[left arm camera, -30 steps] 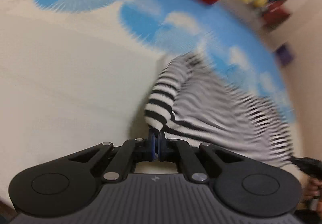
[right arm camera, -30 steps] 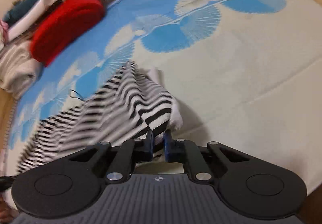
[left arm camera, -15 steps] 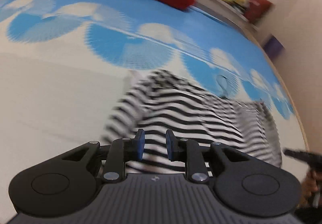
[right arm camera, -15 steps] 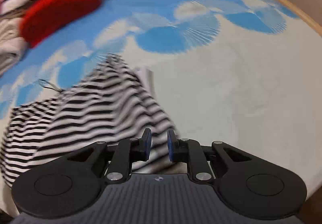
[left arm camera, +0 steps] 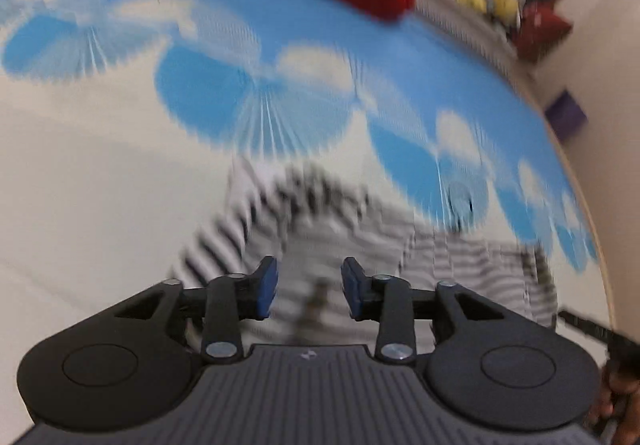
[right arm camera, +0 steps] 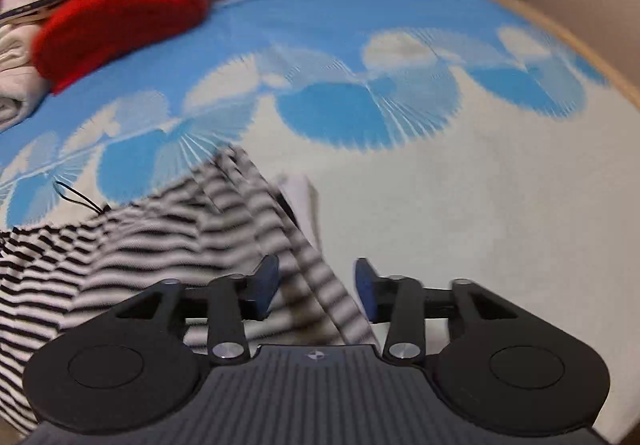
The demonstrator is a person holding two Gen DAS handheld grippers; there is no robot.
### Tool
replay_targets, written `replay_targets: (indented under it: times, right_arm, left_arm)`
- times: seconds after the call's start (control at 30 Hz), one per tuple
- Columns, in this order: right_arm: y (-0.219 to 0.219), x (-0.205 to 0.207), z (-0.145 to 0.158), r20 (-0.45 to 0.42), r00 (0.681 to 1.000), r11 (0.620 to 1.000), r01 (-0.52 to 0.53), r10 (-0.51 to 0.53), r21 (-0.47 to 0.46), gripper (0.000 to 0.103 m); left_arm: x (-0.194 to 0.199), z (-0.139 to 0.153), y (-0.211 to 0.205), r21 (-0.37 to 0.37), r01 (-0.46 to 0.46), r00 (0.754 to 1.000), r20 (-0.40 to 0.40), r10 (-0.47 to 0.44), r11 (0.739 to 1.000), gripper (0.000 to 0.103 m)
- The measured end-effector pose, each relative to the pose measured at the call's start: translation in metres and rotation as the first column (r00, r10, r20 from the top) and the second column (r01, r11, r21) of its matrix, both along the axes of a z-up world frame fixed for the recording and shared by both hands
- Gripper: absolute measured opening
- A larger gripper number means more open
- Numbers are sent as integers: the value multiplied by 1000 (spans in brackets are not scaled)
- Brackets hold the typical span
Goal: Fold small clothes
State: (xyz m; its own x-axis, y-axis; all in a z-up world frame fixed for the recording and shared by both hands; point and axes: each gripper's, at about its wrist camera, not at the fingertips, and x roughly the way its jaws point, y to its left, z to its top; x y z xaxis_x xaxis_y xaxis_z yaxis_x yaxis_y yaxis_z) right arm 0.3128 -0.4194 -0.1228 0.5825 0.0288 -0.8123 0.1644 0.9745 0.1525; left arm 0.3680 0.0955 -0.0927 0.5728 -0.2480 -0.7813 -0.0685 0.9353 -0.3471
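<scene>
A black-and-white striped garment lies bunched on a blue-and-cream patterned bedspread. In the left wrist view the garment is blurred and lies just beyond the fingers. My left gripper is open and empty above the garment's near edge. My right gripper is open, with a striped fold lying between its blue pads, loose and not clamped. A white label or lining shows at the garment's right edge.
A red folded blanket and a pile of pale clothes lie at the bed's far left. A thin black cord lies on the bedspread by the garment. The bed's wooden edge runs along the right. A purple box stands by the wall.
Both grippers were shut on the striped garment a second ago; both have opened and let it drop onto the bedspread. The jaws are wider now than half a second ago.
</scene>
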Motion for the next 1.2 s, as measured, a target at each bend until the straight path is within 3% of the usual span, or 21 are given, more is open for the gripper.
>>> replay_targets:
  times: [0.1, 0.27, 0.33, 0.37, 0.47, 0.5, 0.57, 0.67, 0.73, 0.8, 0.87, 0.97, 1.03, 1.1, 1.17, 1.2]
  right_arm:
    - [12, 21, -8, -20, 999, 998, -38, 37, -40, 49]
    - [28, 45, -24, -74, 997, 996, -43, 37, -76, 47]
    - [33, 53, -30, -83, 995, 996, -54, 49, -65, 22]
    - [34, 56, -32, -81, 995, 996, -63, 58, -59, 3]
    - [35, 58, -27, -15, 1000, 996, -23, 21, -90, 1]
    - [32, 58, -22, 27, 1000, 995, 15, -12, -101, 1]
    - [25, 58, -17, 72, 996, 995, 60, -54, -83, 1]
    - [25, 62, -30, -17, 999, 998, 32, -33, -53, 4]
    - [29, 61, -35, -82, 997, 999, -1, -3, -51, 14]
    - [31, 54, -24, -30, 1000, 996, 0, -3, -93, 29]
    - [31, 43, -6, 49, 999, 996, -10, 14, -84, 32]
    - [33, 28, 7, 96, 991, 996, -94, 93, 5, 33]
    - [38, 24, 3, 62, 981, 976, -192, 186, 102, 35]
    - [48, 22, -12, -33, 963, 954, -258, 266, 153, 43]
    - [57, 20, -34, -174, 939, 954, -283, 296, 96, 45]
    - [59, 17, -38, -200, 932, 953, -297, 303, 59, 45]
  left_arm:
    - [16, -1, -9, 107, 24, 999, 37, -28, 994, 53]
    - [43, -30, -18, 227, 73, 997, -16, -71, 971, 51]
    - [47, -37, -16, 220, 90, 996, -13, -89, 971, 16]
    - [50, -39, -15, 200, 109, 994, -19, -108, 974, 2]
    - [50, -20, -6, 247, 7, 993, 115, -37, 969, 2]
    - [49, -15, -1, 223, -21, 988, 155, -15, 975, 2]
    - [52, -20, 2, 208, -27, 993, 121, 1, 978, 4]
    - [57, -40, -2, 222, 46, 998, -63, -32, 974, 14]
    - [48, -28, 1, 239, 14, 1000, 6, -16, 971, 17]
    - [36, -11, 9, 162, 3, 997, 71, -15, 987, 18]
    - [25, -5, 12, 50, 60, 994, 90, -64, 997, 18]
    - [13, -16, -3, -63, 247, 969, 22, -246, 967, 18]
    - [8, -28, -24, -32, 357, 933, -29, -358, 933, 18]
    - [3, -46, -44, 41, 436, 896, -110, -429, 899, 26]
    - [0, -61, -55, 151, 455, 886, -174, -429, 878, 26]
    - [-2, -58, -58, 173, 452, 889, -174, -425, 875, 26]
